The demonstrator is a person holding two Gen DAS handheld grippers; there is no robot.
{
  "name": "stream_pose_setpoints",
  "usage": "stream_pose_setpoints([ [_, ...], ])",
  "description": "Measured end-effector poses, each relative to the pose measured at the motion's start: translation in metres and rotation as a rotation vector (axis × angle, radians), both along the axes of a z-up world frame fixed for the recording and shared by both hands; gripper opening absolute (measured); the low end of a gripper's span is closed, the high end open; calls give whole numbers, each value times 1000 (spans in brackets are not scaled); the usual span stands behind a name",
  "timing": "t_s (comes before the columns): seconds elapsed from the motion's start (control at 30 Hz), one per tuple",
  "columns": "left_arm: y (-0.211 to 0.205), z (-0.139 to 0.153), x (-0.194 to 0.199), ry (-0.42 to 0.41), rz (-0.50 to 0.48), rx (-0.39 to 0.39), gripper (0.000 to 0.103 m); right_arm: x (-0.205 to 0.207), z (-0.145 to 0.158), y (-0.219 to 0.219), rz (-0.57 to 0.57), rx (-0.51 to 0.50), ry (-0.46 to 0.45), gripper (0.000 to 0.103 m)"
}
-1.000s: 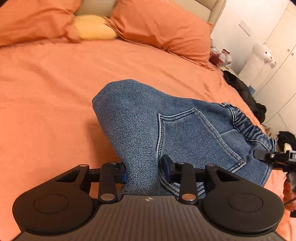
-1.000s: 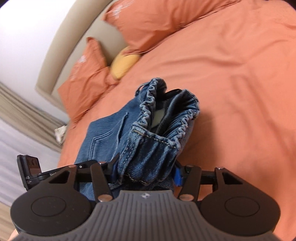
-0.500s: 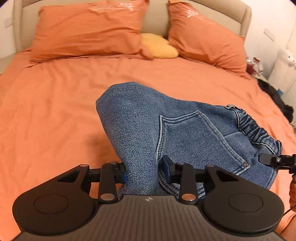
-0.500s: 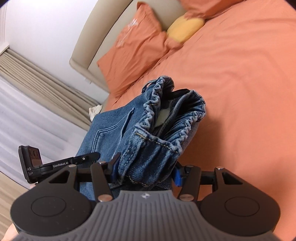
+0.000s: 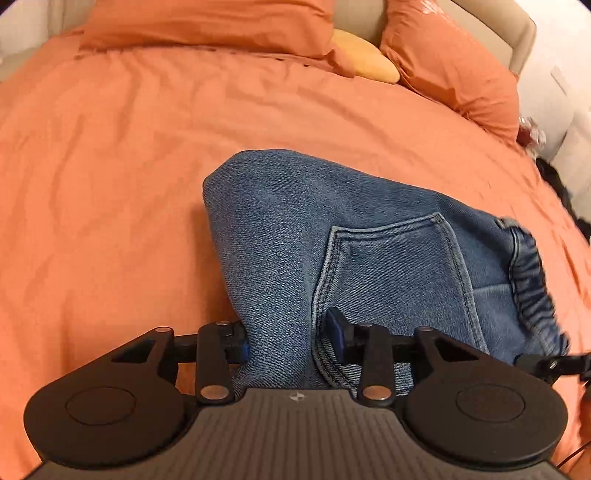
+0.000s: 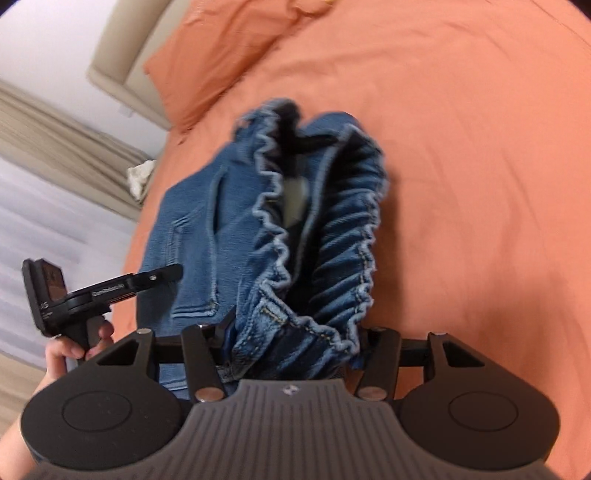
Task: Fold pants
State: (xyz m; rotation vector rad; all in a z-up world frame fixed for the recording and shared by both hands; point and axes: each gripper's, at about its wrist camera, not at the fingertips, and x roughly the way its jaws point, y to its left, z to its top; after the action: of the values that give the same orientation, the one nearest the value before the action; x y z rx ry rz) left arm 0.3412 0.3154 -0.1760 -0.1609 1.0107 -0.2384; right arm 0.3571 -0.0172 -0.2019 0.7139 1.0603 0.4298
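Blue denim jeans (image 5: 369,240) are folded into a thick bundle, back pocket up, just above the orange bedspread (image 5: 110,184). My left gripper (image 5: 288,336) has the folded edge between its jaws, which are opening; the right blue pad (image 5: 334,328) stands slightly off the fold. My right gripper (image 6: 295,339) is shut on the bunched elastic waistband (image 6: 332,258), and denim hides its pads. In the right wrist view a person's hand (image 6: 66,350) holds the left gripper's handle at the jeans' far side.
Two orange pillows (image 5: 207,22) (image 5: 454,62) and a yellow cushion (image 5: 365,59) lie against a beige headboard (image 6: 122,48). Dark clothes (image 5: 557,181) sit off the bed's right edge. Beige curtains (image 6: 55,147) hang to the left, beside a white crumpled item (image 6: 140,173).
Both grippers have carried the jeans across the bed and lower toward the cover. The left jaws stand slightly wider than before. The right gripper keeps its hold on the waistband.
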Motion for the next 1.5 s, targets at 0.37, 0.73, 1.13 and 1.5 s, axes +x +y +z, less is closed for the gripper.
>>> stream_pose_setpoints([
  [0.37,-8,23,-5,-5,57,168,67,-8,33,6,45,-242,-54,73],
  [0.73,-16,199,-92,-224,54,436,69,-71,181,13,175,-491,-432,75],
  [1.13,-66,288,-231,-356,125,610,80,-210,267,33,203,-550,-743,88],
  [1.5,-134,223,-322,-484,199,431,91,-310,236,17,30,-556,-841,98],
])
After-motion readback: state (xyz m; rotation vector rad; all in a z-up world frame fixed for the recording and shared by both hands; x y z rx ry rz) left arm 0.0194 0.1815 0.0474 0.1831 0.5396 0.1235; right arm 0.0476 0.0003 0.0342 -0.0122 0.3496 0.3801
